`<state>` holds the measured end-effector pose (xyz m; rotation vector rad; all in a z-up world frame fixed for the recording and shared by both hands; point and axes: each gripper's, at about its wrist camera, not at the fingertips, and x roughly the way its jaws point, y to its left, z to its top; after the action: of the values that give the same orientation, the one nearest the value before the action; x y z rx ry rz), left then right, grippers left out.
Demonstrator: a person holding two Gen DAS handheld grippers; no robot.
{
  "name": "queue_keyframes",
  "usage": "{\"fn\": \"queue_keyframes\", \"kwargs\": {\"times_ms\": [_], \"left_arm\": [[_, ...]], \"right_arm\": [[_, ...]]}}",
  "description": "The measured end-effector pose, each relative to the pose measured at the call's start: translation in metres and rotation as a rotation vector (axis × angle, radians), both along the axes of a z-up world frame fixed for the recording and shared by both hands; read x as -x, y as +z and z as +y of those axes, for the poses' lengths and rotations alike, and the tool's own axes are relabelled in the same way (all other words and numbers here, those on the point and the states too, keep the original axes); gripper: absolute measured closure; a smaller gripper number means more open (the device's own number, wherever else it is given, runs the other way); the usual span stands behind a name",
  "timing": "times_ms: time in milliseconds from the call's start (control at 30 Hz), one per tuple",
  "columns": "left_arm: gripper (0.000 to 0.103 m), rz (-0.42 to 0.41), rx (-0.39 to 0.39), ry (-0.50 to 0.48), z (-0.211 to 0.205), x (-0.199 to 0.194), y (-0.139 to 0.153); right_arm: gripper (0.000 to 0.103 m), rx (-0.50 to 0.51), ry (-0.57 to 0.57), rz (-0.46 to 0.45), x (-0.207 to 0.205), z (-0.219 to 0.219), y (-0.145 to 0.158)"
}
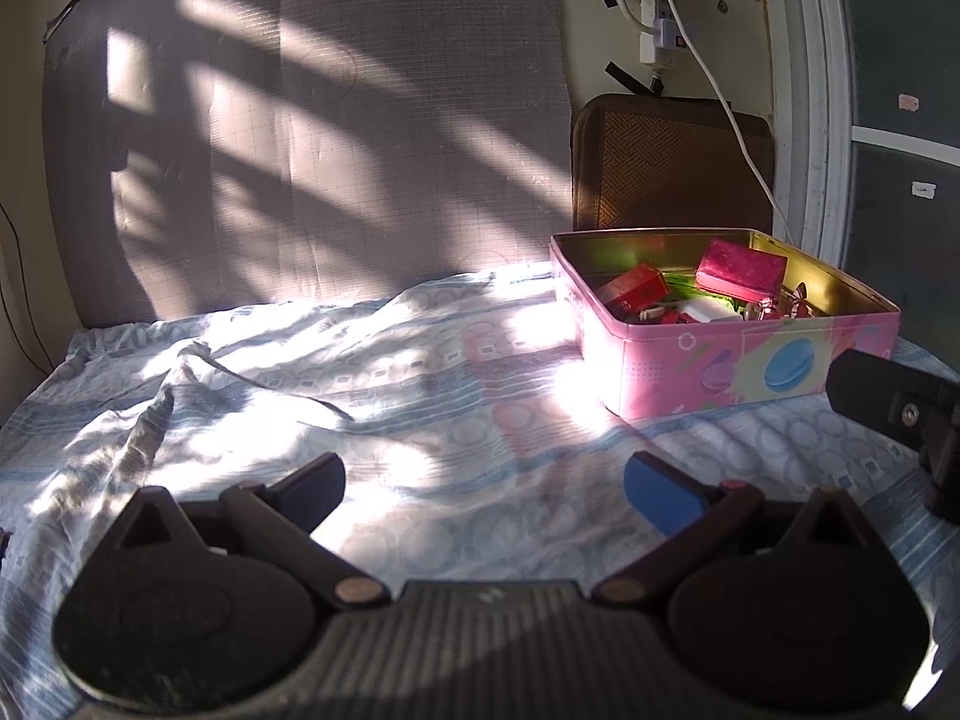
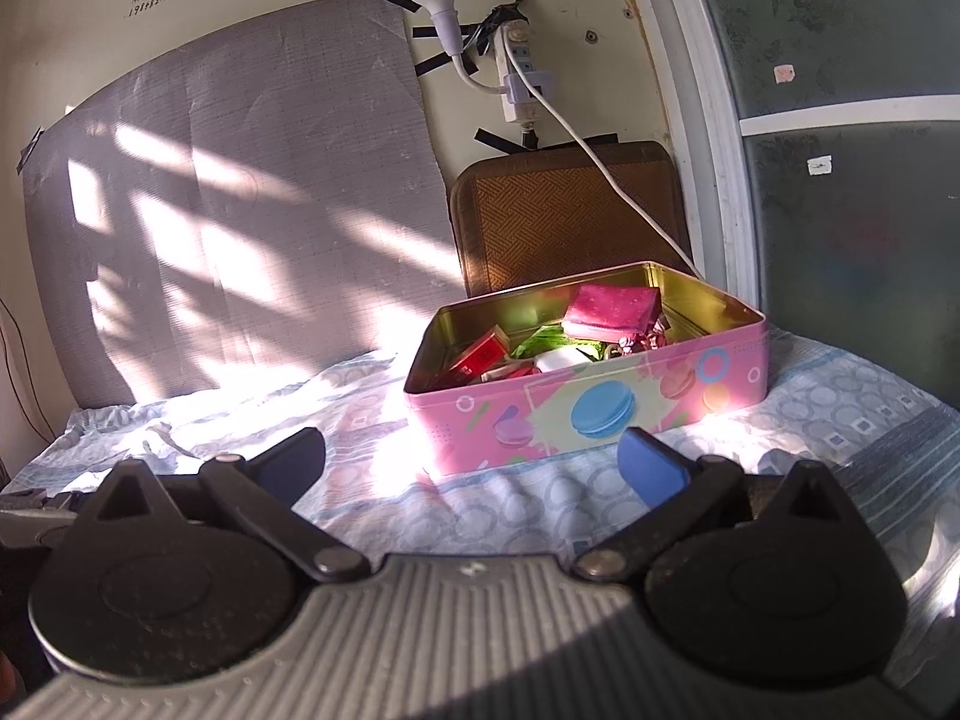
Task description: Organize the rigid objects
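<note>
A pink tin box [image 1: 708,360] with macaron pictures stands open on the bed sheet, at the right in the left wrist view and at centre in the right wrist view [image 2: 600,414]. Inside lie a magenta box [image 1: 741,271] [image 2: 609,307], a red box [image 1: 637,289] [image 2: 477,354], a white item [image 2: 561,360] and other small things. My left gripper [image 1: 483,486] is open and empty, low over the sheet, left of the tin. My right gripper [image 2: 471,462] is open and empty, just in front of the tin; part of it shows at the right edge of the left wrist view [image 1: 900,408].
A patterned blue-white sheet [image 1: 300,372] covers the bed, rumpled at the left. A grey board [image 1: 300,138] leans on the wall behind. A brown woven cushion [image 2: 570,222] stands behind the tin. A power strip with a white cable [image 2: 516,72] hangs above. A window frame [image 2: 702,120] is at the right.
</note>
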<state>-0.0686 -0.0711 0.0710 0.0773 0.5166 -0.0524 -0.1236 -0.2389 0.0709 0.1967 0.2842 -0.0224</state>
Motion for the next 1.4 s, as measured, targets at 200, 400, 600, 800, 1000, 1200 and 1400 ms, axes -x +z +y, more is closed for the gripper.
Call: {"fn": "queue_keyframes", "kwargs": {"times_ms": [200, 400, 600, 800, 1000, 1200, 1400], "left_arm": [[0.000, -0.007, -0.014, -0.010, -0.001, 0.002, 0.000], [0.000, -0.001, -0.059, -0.016, -0.005, 0.007, -0.003], [0.000, 0.030, -0.036, -0.038, -0.003, 0.007, -0.001], [0.000, 0.029, -0.027, -0.050, -0.003, 0.009, 0.004], [0.000, 0.034, -0.062, -0.047, -0.006, 0.011, 0.004], [0.000, 0.054, -0.079, -0.073, -0.008, 0.011, 0.002], [0.000, 0.071, -0.076, -0.088, -0.009, 0.009, -0.003]], "right_arm": [[0.000, 0.021, -0.017, -0.025, 0.002, 0.002, 0.001], [0.000, -0.001, -0.035, -0.009, -0.002, -0.002, -0.001], [0.000, -0.024, -0.054, 0.002, -0.005, -0.008, -0.003], [0.000, -0.029, -0.060, -0.001, -0.006, -0.009, -0.003], [0.000, -0.030, -0.059, 0.001, -0.007, -0.010, -0.003], [0.000, -0.033, -0.059, 0.018, -0.012, -0.009, -0.005], [0.000, -0.031, -0.058, 0.031, -0.016, -0.009, -0.008]]}}
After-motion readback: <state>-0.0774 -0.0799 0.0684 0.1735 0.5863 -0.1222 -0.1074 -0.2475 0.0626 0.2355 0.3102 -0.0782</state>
